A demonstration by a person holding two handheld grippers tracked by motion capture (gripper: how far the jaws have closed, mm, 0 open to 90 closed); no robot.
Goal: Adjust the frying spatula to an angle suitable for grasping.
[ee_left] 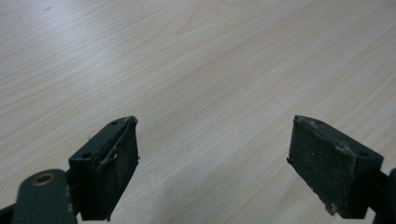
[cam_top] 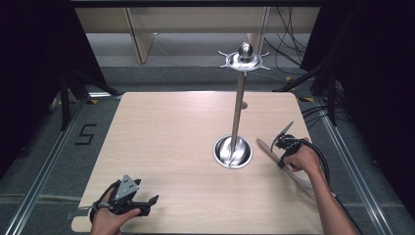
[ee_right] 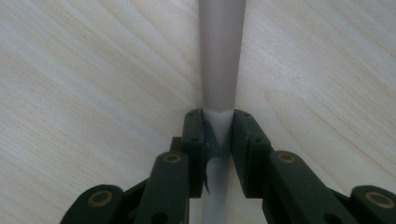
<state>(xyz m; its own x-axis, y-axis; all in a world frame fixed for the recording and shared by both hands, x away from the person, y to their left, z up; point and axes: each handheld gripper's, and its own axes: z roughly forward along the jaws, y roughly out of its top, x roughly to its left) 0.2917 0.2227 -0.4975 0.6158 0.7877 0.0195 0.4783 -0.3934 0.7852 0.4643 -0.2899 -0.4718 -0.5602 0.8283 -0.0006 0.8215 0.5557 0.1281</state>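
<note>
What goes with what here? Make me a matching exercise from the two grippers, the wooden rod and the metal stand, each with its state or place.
Things:
1. left gripper
2. right gripper
3. wooden rod
4. metal stand

States or places:
A. upright, ball on top
B. open, nothing between its fingers
C. shut on the wooden rod
D. slanting near the right edge of the table

Pairs: 1-B, 2-C, 3-D, 4-A

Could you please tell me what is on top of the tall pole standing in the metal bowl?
A star-edged metal plate with a shiny ball sits atop the pole. How it attaches underneath is hidden.
</note>
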